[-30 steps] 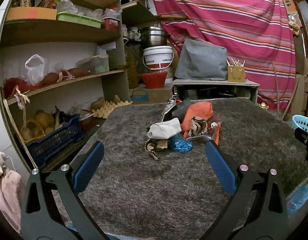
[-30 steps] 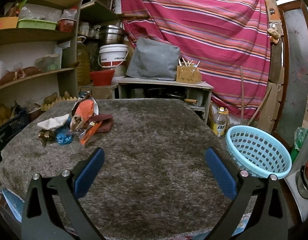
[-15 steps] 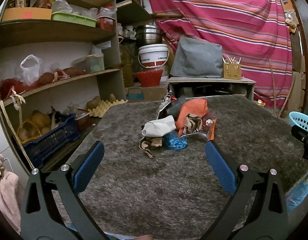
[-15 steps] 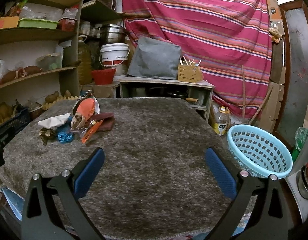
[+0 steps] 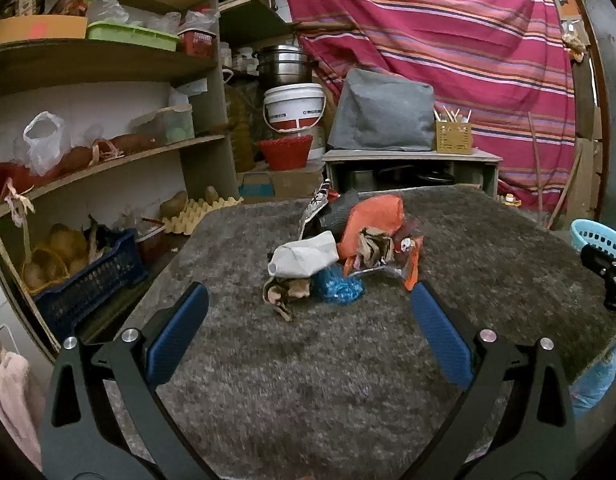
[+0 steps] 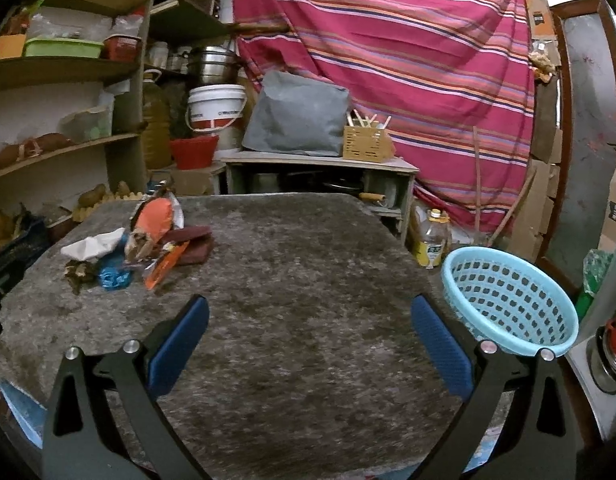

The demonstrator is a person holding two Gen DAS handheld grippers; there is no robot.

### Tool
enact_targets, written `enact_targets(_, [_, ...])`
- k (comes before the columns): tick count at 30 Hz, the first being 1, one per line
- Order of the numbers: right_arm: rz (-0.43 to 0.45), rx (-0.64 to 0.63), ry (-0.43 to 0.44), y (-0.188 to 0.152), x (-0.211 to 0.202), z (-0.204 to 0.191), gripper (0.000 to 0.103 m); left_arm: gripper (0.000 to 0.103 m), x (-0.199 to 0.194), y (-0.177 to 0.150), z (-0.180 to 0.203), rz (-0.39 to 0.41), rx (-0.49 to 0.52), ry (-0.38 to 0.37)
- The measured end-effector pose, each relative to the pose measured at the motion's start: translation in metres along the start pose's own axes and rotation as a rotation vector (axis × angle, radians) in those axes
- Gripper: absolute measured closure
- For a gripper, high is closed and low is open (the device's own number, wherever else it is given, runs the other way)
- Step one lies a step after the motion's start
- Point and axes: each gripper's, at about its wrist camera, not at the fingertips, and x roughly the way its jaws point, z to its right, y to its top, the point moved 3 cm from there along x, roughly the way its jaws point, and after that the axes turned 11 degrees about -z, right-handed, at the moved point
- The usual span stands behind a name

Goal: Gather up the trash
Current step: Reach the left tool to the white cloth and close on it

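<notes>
Left wrist view: the left gripper [image 5: 308, 308] hovers with its blue-padded fingers [image 5: 176, 336] spread wide, grasping nothing, above the shaggy grey rug [image 5: 308, 380]. Just beyond lies the trash heap: a crumpled white paper [image 5: 306, 256], a blue plastic wad [image 5: 340, 286], a brown crumpled scrap [image 5: 286, 292] and an orange wrapper [image 5: 374, 220].

Right wrist view: the right gripper [image 6: 310, 312] is likewise released, empty. The heap sits far left; the light-blue perforated plastic basket [image 6: 508, 300] stands at the right, off the rug.
</notes>
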Motion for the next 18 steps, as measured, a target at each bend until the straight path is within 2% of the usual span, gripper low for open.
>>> enact_targets(5, [-0.021, 0.022, -0.029, 0.014, 0.01, 0.006, 0.004, 0.005, 0.01, 0.016, -0.005, -0.001, -0.013, 0.006])
enact_targets(8, [-0.024, -0.008, -0.047, 0.031, 0.018, 0.001, 0.004, 0.005, 0.022, 0.029, -0.013, -0.029, -0.039, -0.011])
enact_targets(12, [-0.024, -0.015, -0.054, 0.046, 0.025, -0.004, 0.004, 0.005, 0.045, 0.047, -0.024, -0.068, -0.048, 0.022])
enact_targets(14, [-0.028, -0.012, -0.063, 0.053, 0.03, -0.007, 0.004, 0.005, 0.055, 0.054, -0.031, -0.079, -0.056, 0.012])
enact_targets(18, [-0.062, 0.013, -0.012, 0.067, 0.048, -0.012, 0.004, 0.005, 0.08, 0.063, -0.041, -0.116, -0.037, -0.006])
